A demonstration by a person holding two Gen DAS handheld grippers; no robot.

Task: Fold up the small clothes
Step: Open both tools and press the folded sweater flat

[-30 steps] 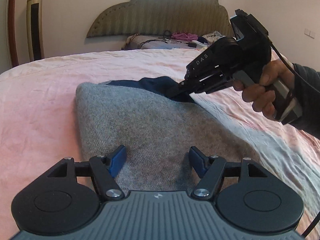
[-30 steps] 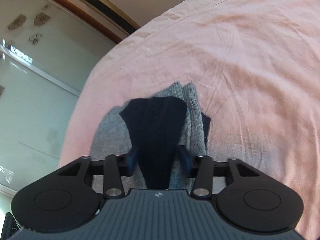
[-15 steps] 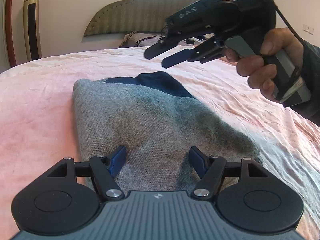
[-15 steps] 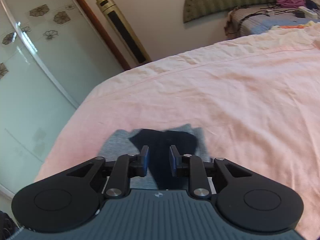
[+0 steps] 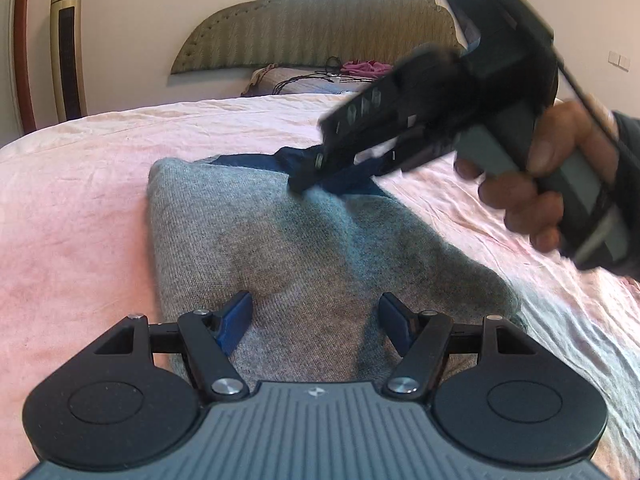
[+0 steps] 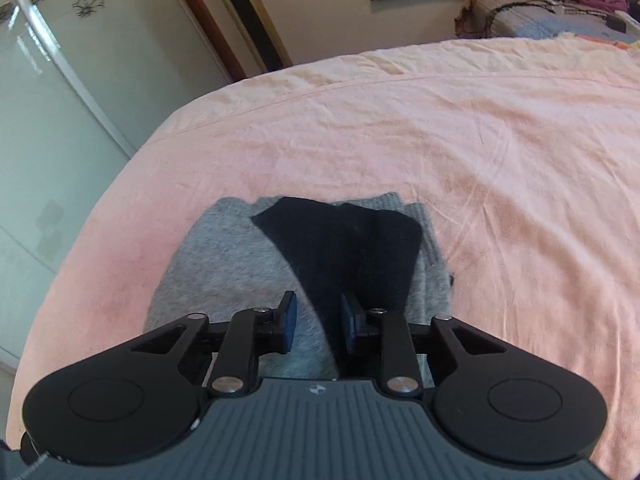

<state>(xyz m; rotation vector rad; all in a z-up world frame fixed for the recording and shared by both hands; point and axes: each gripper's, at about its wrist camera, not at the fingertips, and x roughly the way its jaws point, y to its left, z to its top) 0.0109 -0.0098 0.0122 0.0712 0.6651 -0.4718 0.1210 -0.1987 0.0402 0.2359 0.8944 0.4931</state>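
Observation:
A grey knit garment (image 5: 320, 248) lies folded on the pink bedsheet (image 5: 80, 200), with a navy part (image 5: 248, 160) at its far end. My left gripper (image 5: 316, 312) hovers open over the garment's near edge, nothing pinched. The right gripper (image 5: 308, 182), held by a hand (image 5: 532, 184), comes in blurred from the right with its tips down on the navy fabric. In the right wrist view the right gripper (image 6: 318, 320) has its jaws closing; the navy fabric (image 6: 352, 240) runs between them beside the right pad, over the grey garment (image 6: 224, 264), and the pads are not pressed on it.
A padded headboard (image 5: 320, 28) stands at the far end of the bed, with pillows, cables and a purple cloth (image 5: 360, 68) below it. A tall gold standing unit (image 5: 68, 48) stands by the wall at left. Glass wardrobe doors (image 6: 48, 100) flank the bed.
The right gripper let go of the navy fabric, lifted away with its jaws apart, then came back down onto the navy end. The left gripper has not moved.

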